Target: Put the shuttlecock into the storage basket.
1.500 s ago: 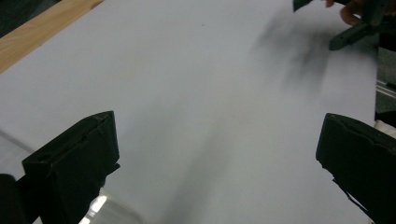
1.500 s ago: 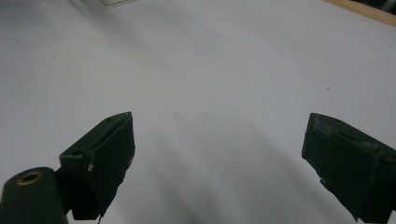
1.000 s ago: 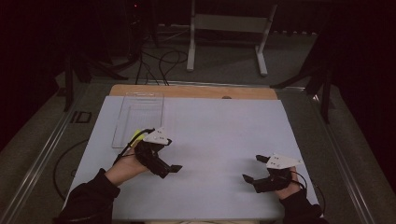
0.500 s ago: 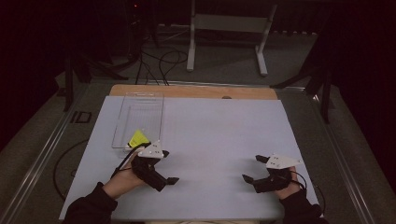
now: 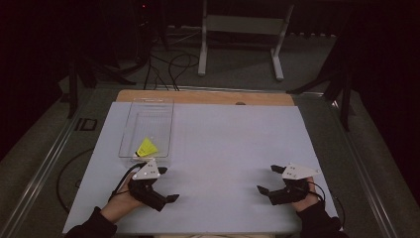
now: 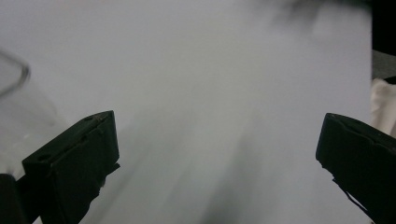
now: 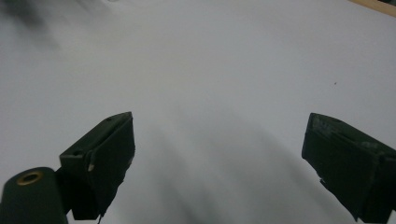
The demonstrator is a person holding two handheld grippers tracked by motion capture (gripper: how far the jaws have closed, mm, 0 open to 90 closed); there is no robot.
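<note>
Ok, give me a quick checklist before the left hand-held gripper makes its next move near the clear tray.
1. Left hand-held gripper open, nothing between its jaws: ok.
2. Right hand-held gripper open, empty, resting apart on the white table sheet: ok.
3. Small yellow piece lies inside the clear rectangular plastic tray, at its near end: ok.
4. Tray sits flat on the sheet, just beyond the left hand-held gripper: ok.
5. What the yellow piece is made of: cannot tell.
</note>
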